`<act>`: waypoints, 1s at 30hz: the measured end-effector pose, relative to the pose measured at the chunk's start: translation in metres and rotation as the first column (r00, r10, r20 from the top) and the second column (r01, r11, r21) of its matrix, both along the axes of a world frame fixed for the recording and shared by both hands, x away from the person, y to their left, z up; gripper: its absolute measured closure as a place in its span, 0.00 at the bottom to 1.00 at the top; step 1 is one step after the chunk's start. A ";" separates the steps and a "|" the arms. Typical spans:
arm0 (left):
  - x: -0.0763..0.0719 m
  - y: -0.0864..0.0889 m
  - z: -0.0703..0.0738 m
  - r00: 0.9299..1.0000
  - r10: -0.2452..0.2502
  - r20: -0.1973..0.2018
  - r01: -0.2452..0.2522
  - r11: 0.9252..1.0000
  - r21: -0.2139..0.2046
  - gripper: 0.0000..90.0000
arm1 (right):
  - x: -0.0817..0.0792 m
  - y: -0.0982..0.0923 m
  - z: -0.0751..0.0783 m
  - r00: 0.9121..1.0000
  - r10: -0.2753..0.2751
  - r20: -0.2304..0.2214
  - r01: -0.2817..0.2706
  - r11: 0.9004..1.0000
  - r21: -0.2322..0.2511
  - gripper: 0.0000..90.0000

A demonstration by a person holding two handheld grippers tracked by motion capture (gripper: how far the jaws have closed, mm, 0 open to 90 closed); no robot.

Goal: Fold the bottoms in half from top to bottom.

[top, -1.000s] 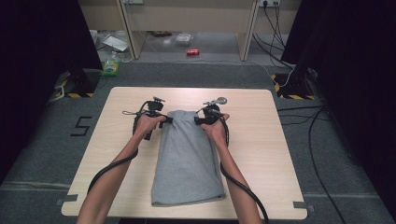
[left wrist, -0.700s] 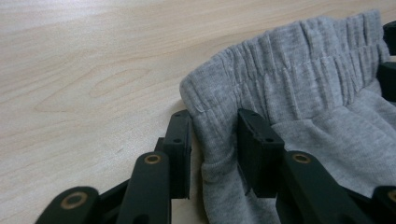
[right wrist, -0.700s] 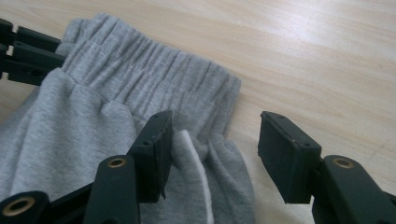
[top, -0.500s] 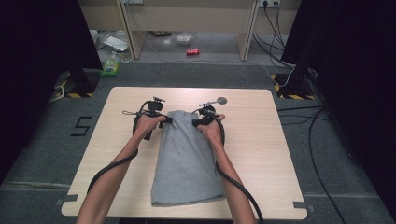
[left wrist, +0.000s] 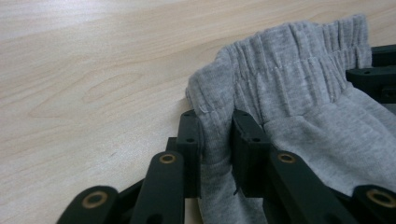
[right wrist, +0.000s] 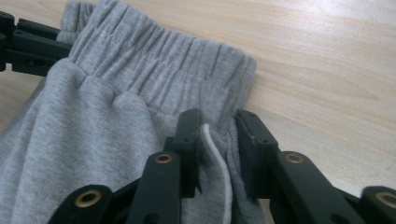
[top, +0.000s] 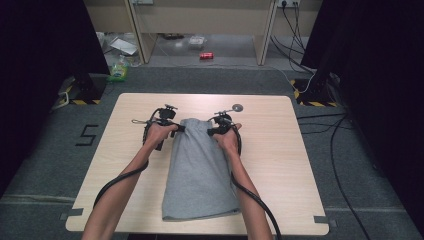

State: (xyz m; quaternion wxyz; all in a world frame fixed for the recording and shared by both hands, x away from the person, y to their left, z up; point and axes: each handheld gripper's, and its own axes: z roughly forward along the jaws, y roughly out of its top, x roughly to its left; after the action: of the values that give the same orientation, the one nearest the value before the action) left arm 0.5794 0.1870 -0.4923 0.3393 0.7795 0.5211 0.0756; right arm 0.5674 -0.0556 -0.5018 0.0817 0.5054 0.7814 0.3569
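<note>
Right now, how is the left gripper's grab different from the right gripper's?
The left gripper pinches plain waistband at one corner of the grey shorts; the right gripper pinches the other corner, with a white drawstring between its jaws. Both are shut on the gathered waistband, over the table.

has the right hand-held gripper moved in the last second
Yes. The right hand-held gripper has slid left along the table, away from the small round disc, bunching the grey shorts.

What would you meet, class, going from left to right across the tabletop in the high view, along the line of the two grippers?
Bare table → left gripper → grey garment's waistband → right gripper → small round disc → bare table again.
</note>
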 end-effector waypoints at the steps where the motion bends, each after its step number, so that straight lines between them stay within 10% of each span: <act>1: 0.000 0.000 0.000 1.000 0.000 0.002 0.000 1.000 -0.001 0.85 | 0.000 -0.001 0.000 1.000 0.000 0.003 0.000 1.000 0.007 0.83; 30: -0.012 -0.006 0.072 0.984 -0.052 0.172 0.063 0.996 -0.059 0.87 | -0.009 -0.033 0.061 0.981 0.047 0.187 -0.074 0.987 0.141 0.87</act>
State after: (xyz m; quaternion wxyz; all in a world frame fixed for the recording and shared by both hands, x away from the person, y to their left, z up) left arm 0.5678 0.1806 -0.4201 0.4094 0.7737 0.4695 0.1154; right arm 0.5579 -0.0888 -0.4406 0.1049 0.4510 0.7570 0.4610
